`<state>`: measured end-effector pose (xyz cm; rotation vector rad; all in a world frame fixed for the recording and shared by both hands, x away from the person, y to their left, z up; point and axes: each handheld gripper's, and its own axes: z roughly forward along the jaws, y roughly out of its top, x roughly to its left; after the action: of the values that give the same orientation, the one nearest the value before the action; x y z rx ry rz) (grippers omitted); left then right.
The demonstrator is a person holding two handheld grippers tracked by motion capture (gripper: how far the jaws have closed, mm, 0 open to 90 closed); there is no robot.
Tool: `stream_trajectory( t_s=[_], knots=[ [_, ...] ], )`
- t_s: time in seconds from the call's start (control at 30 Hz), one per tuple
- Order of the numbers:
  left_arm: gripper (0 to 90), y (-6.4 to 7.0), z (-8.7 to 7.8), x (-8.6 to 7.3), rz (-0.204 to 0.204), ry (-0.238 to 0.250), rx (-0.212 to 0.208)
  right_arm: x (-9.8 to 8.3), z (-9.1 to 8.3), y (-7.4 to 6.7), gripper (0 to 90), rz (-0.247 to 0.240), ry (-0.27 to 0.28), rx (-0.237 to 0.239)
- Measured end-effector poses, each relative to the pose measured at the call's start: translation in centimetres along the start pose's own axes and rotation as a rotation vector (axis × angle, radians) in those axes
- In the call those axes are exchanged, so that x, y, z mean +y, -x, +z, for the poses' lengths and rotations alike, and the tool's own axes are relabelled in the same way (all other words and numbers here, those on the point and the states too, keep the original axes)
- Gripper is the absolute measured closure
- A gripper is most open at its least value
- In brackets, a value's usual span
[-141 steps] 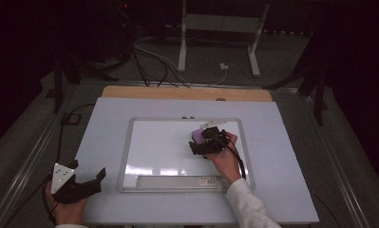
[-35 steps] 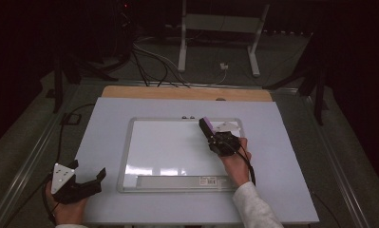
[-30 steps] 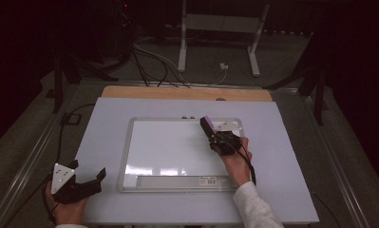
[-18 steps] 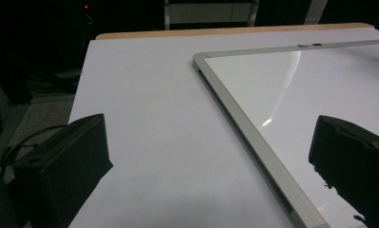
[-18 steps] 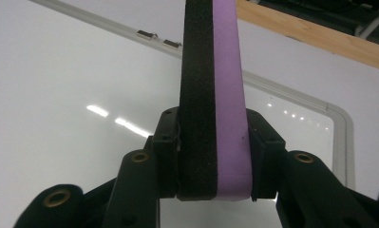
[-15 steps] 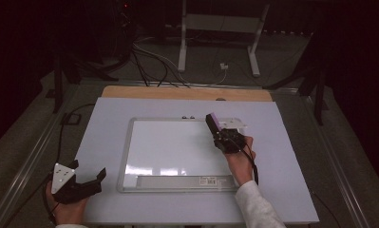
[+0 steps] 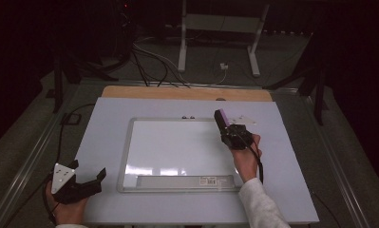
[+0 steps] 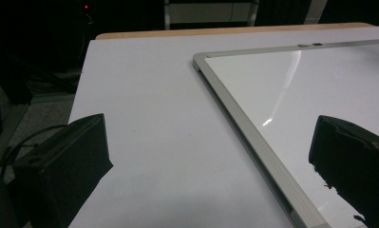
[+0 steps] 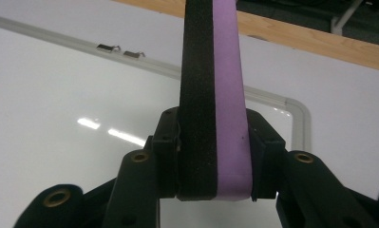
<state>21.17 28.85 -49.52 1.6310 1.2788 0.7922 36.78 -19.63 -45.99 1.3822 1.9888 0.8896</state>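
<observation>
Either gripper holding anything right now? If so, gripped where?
The right gripper holds a whiteboard eraser, purple on one side and black on the other, clamped across its flat faces at the near end. The left gripper is open and holds nothing.

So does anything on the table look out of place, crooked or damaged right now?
Nothing stands out. The whiteboard lies flat and square on the table, its surface clean. The right gripper holds the purple-and-black eraser over the board's far right corner. The left gripper rests open beside the board.
</observation>
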Motion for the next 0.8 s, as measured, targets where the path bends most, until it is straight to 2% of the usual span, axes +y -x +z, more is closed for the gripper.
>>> stream_trajectory(
  t_s=[0.8],
  knots=[
    [0.6,-0.1,0.0,0.0,0.000,0.000,-0.001,-0.4,0.7,2.1,63.5,0.064,-0.030,-0.072]
  ],
)
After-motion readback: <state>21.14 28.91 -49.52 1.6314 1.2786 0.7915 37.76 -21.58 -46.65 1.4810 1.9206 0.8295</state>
